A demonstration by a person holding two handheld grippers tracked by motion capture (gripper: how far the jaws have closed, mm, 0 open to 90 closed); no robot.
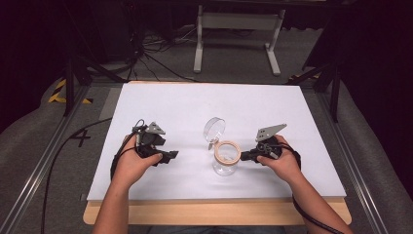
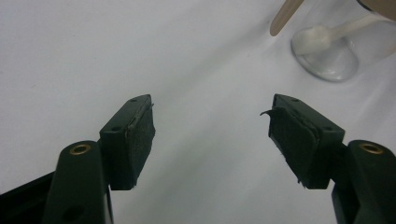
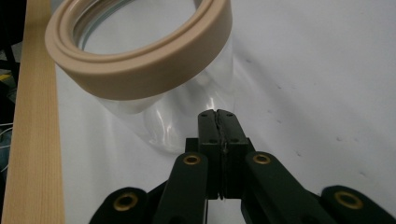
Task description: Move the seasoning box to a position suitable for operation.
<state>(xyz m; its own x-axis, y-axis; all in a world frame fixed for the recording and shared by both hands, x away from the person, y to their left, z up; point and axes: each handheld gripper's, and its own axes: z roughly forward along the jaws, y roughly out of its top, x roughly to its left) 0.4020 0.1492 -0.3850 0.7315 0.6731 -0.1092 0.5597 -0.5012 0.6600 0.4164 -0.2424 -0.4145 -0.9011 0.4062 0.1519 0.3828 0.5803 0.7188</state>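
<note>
A clear glass jar [image 1: 226, 161] with a tan ring around its open mouth is seen standing upright on the white table [image 1: 195, 105] in the high view, near the front edge and between the two hands. Its round hinged lid [image 1: 214, 129] is flipped open and stands up behind the mouth. The left gripper [image 1: 168, 156] is held in the left hand [image 1: 130, 163] well to the left of the jar, resting low over the table and pointing toward it; in the left gripper view its two padded jaws are seen spread wide apart with nothing between them, and the worn edges of the pads [image 2: 140, 135] are visible, a detail lost from above. In that same view the jar's glass base [image 2: 327, 51] is glimpsed at the upper right. The right gripper [image 1: 246, 156] is held in the right hand [image 1: 282, 161] just beside the jar's right side. In the right gripper view its jaws are seen pressed tightly together with nothing visibly caught between them, their tips lying just at the glass wall below the tan ring [image 3: 140, 60]; whether they touch the glass cannot be told. The wooden table edge [image 3: 32, 140] is also shown there.
</note>
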